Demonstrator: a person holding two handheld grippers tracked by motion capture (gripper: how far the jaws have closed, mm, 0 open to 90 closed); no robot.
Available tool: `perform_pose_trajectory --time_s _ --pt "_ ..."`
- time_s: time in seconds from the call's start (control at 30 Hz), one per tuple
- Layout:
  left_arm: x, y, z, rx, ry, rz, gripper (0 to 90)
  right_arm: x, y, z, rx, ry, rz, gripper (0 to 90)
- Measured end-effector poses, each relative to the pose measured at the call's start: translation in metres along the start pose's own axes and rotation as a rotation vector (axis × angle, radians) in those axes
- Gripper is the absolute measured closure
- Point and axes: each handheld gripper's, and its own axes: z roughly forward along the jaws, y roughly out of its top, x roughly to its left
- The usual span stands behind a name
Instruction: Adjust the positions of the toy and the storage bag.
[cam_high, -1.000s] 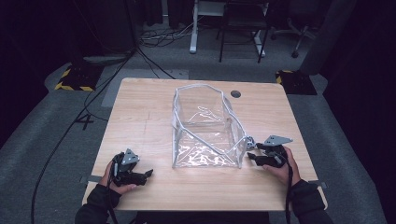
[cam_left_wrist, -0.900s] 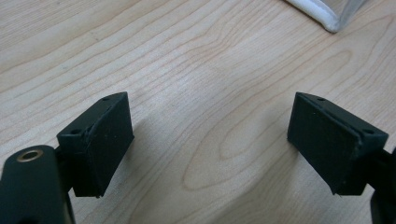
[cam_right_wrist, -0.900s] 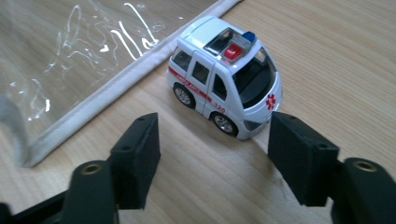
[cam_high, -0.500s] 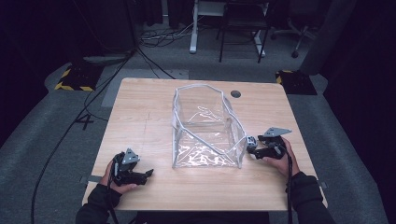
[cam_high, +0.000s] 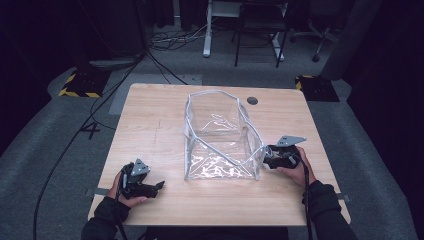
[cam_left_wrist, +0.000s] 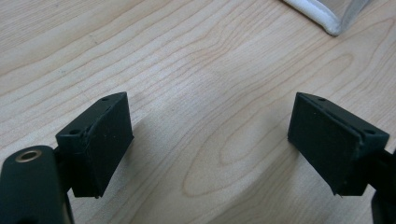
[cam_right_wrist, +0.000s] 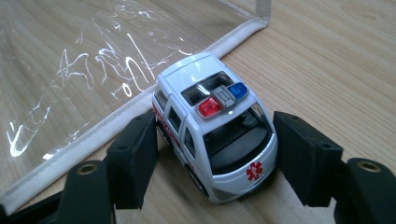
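Note:
A clear plastic bag (cam_high: 220, 135) with white trim stands open in the middle of the wooden table (cam_high: 150, 125). My right gripper (cam_high: 281, 156) sits at the bag's near right corner. In the right gripper view it (cam_right_wrist: 215, 140) is shut on a white toy ambulance (cam_right_wrist: 215, 126) with red and blue roof lights; the toy's wheels rest on the table beside the bag's white edge (cam_right_wrist: 116, 121). My left gripper (cam_high: 145, 186) lies at the table's near left, open over bare wood (cam_left_wrist: 210, 135), with the bag's corner (cam_left_wrist: 322, 16) far ahead of it.
A round cable hole (cam_high: 252, 100) is at the table's far right of centre. Beyond the table are a chair and desk legs (cam_high: 260, 30), floor cables (cam_high: 150, 60) and yellow-black striped blocks (cam_high: 77, 85). Bare wood lies left of the bag.
My right gripper has moved a little forward and left, closer to the bag's near right corner. The left gripper has stayed put.

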Motion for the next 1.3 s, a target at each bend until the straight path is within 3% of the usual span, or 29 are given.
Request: perform_pose_trajectory --time_s 0.17,0.2,0.27,0.77,1.13,1.3 --pt "0.0 0.0 0.0 0.002 -0.001 -0.001 14.0 -0.001 -0.005 -0.008 0.008 -0.009 0.016 39.0" --pt "0.0 0.0 0.0 0.002 -0.001 0.0 14.0 -0.002 -0.007 -0.01 0.011 -0.013 0.017 46.5" --pt "0.0 0.0 0.0 0.002 -0.001 -0.001 14.0 -0.003 -0.009 -0.014 0.004 -0.021 0.041 46.7" --pt "0.0 0.0 0.0 0.001 0.001 -0.001 14.1 0.0 -0.013 -0.02 0.007 -0.035 0.013 46.9" --pt "0.0 0.001 0.001 -0.001 -0.01 0.0 14.0 -0.005 -0.008 -0.045 -0.112 -0.043 0.063 47.0" --pt "0.0 0.001 0.001 -0.001 -0.011 -0.001 14.0 -0.002 -0.003 -0.052 -0.132 -0.052 0.062 47.1"
